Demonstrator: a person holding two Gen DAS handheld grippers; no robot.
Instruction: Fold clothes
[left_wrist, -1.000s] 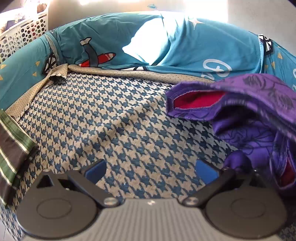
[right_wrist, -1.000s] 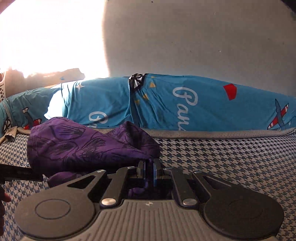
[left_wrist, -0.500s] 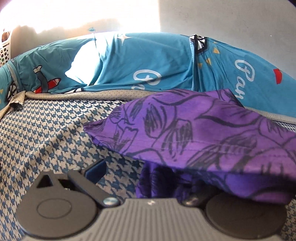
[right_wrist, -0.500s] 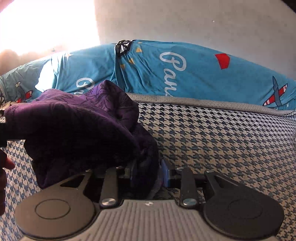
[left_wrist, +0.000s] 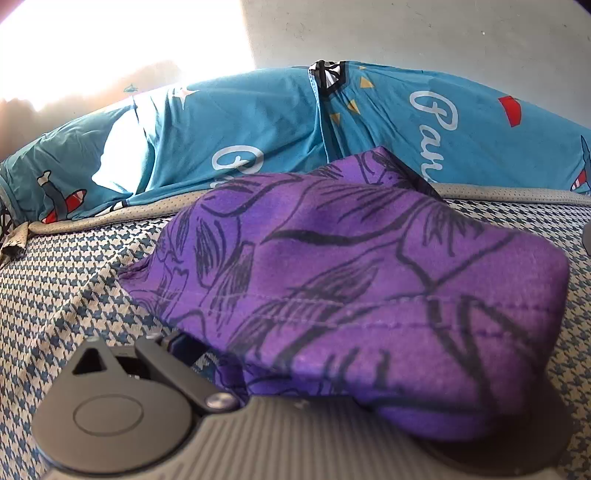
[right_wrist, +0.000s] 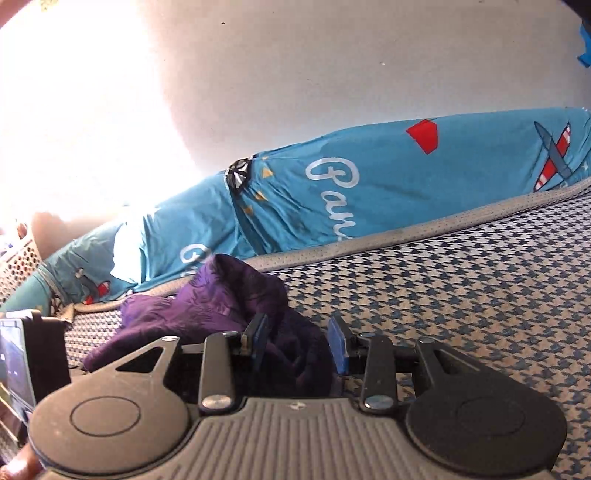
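The right claw (right_wrist: 299, 345) stood partly open, its blue pads (right_wrist: 339, 347) set apart with a bunched fold of the purple garment (right_wrist: 236, 310) lying loosely between them; the pads did not appear to press on the cloth, so the grip looked let go, probably because that corner had been carried where the fold wanted it; the jaws were neither wide nor shut. In the left wrist view the left claw (left_wrist: 280, 354) was mostly buried; only its left finger (left_wrist: 181, 345) showed, and the garment (left_wrist: 351, 280) draped over the rest, so I could not tell whether it was open or clamped on cloth. The garment sat as a thick, rounded bundle on the houndstooth bed cover (left_wrist: 74, 295), a stitched hem running across its near face; it seemed heaped over the left claw because that side was being lifted or turned beneath it, though that is a judgement only. Beside the right claw, at the left edge of the right wrist view, a dark device with a small screen (right_wrist: 22, 354) was visible, likely part of the other handle. Beyond the garment the bed cover ended at a grey perforated border (right_wrist: 443, 225); behind it lay teal bedding (left_wrist: 258, 129) printed with aeroplanes and script, pushed against the pale wall (right_wrist: 332, 74), clear of the folding area; a white perforated basket (right_wrist: 18, 266) stood far left, in strong sunlight.
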